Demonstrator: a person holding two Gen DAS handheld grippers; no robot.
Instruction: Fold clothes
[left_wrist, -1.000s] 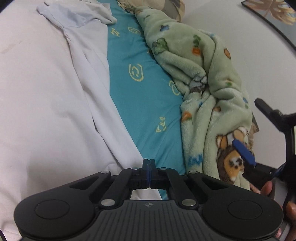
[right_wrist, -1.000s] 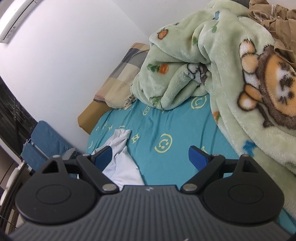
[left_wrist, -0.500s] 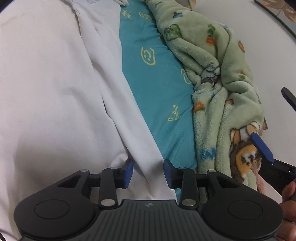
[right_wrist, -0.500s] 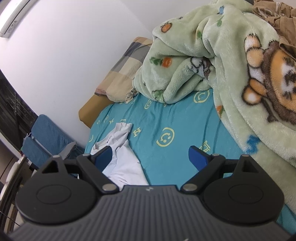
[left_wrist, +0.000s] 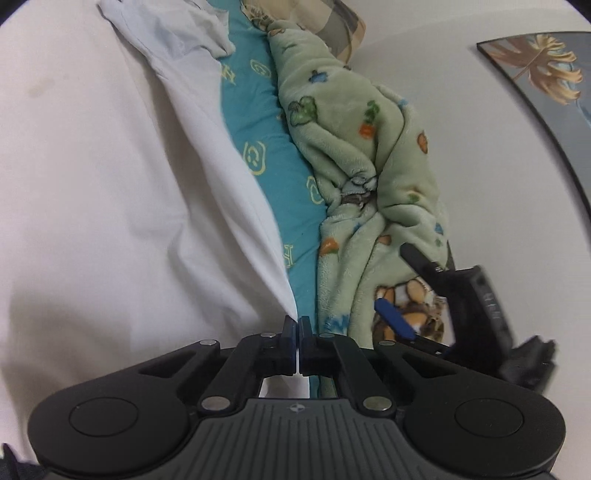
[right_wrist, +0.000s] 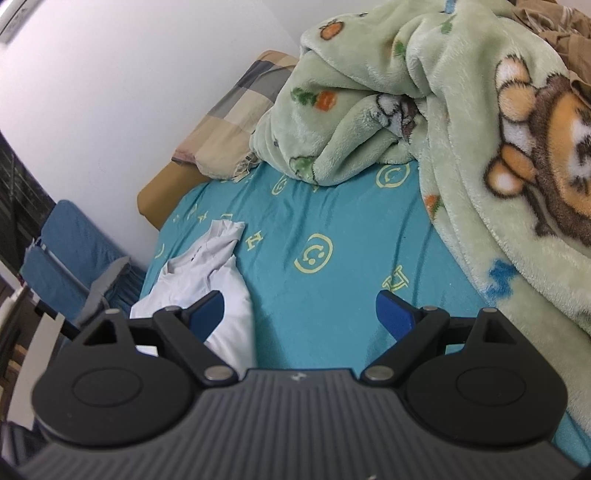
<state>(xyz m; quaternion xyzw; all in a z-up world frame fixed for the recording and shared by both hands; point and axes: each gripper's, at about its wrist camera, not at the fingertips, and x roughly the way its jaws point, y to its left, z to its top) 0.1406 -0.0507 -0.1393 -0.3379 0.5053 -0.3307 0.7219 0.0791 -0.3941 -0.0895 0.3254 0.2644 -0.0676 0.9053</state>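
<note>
While left claw (left_wrist: 297, 328) pinches white garment (left_wrist: 110, 203) edge | right claw (right_wrist: 299, 314) gapes, empty.

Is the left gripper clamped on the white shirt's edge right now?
Shut on it: the left gripper has its pads together, with the white shirt edge pinched between them and pulled taut.

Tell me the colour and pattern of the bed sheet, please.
The bed sheet is teal with pale yellow smiley faces and letters, best seen in the right wrist view.

Letter "H" on teal sheet (right_wrist: 255, 240)
</note>
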